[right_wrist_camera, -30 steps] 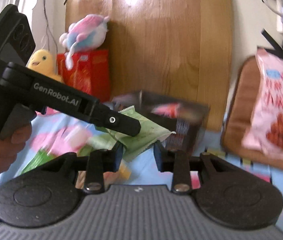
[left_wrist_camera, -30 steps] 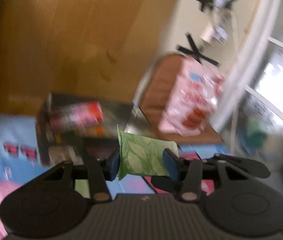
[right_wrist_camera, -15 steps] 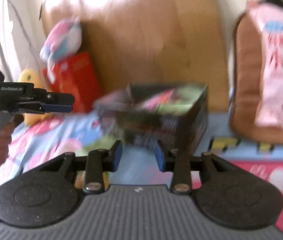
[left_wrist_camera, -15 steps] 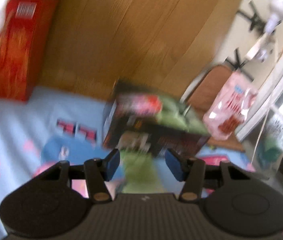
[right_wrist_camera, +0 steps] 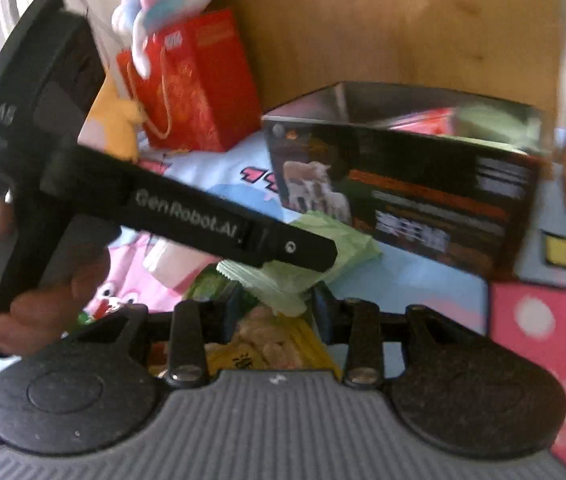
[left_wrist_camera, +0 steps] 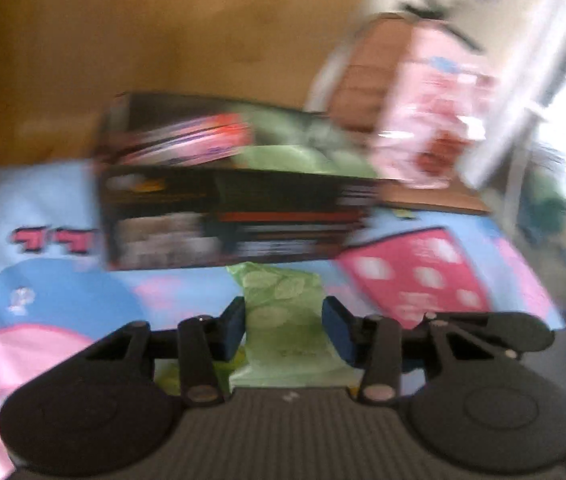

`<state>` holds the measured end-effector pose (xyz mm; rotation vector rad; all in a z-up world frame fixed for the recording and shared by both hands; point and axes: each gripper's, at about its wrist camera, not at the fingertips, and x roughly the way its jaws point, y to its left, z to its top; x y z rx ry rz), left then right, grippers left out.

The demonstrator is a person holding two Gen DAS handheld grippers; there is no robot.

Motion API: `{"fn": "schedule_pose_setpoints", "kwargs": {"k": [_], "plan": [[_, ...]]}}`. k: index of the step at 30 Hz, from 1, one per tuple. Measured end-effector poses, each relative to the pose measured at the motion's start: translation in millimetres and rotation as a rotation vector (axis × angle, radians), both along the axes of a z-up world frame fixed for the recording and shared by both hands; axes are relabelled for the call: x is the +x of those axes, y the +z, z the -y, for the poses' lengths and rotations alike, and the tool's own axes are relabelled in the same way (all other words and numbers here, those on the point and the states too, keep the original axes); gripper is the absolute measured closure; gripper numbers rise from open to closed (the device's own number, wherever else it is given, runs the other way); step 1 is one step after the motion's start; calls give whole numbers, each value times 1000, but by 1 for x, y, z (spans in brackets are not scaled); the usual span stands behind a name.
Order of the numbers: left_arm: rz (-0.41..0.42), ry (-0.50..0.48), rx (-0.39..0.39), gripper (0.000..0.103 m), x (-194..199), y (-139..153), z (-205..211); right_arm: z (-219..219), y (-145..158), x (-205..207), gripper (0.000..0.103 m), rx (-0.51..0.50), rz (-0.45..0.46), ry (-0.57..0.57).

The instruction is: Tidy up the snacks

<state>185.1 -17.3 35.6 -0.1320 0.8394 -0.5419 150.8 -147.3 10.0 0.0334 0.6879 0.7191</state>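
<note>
The left gripper (left_wrist_camera: 285, 326) sits low over a green leaf-print snack packet (left_wrist_camera: 283, 320) that lies on the cartoon-print sheet (left_wrist_camera: 63, 280), at six o'clock from the black box (left_wrist_camera: 235, 216). The blue fingers (left_wrist_camera: 233, 328) are narrowing; the packet lies between them, its left edge about at the left pad while a small gap shows by the right pad, so the grip looks not yet firm. The view is blurred, and I cannot tell whether the left pad presses.

In the right wrist view the same green packet (right_wrist_camera: 303, 256) lies at seven o'clock from the box (right_wrist_camera: 403, 192), partly under the left tool's black arm. The right gripper (right_wrist_camera: 277, 312) hovers over a yellow snack bag (right_wrist_camera: 267, 344). Its fingers (right_wrist_camera: 325, 312) are partly apart and widening, with nothing clearly pinched. A hand (right_wrist_camera: 39, 304) holds the left tool's handle at nine o'clock.

The box already carries a red-and-pink packet (left_wrist_camera: 203, 140) and a green one (left_wrist_camera: 307, 152). Behind it, a red gift bag (right_wrist_camera: 195, 84) stands at eleven o'clock.

The step in hand appears to be picking up the next green packet for the box. The next move calls for closing fully on it, lifting clear of the sheet, then carrying it toward twelve o'clock over the box's near wall before letting go.
</note>
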Motion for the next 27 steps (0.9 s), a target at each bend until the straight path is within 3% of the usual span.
{"fn": "schedule_pose_setpoints", "kwargs": {"k": [4,8,11,16,18,22,27], "plan": [[24,-83,-22,60,-27,7,45,45,9,-59,61,24,104,-105],[2,-100,-42,60,-53,1,62,79,10,-91,61,68,95,-200],[-33,-75,-39,60,-82,-9,61,91,3,-116,61,80,81,-206],[-38,-47,2,58,-119,-21,45,88,-11,-140,59,53,54,-138],[-30,0,4,58,-128,-17,26,82,-14,-147,48,43,61,-121],[-42,95,-64,58,-141,-5,-15,95,-13,-154,46,83,48,-108],[-109,118,-136,59,-158,-13,-29,127,0,-140,47,189,48,-150]]}}
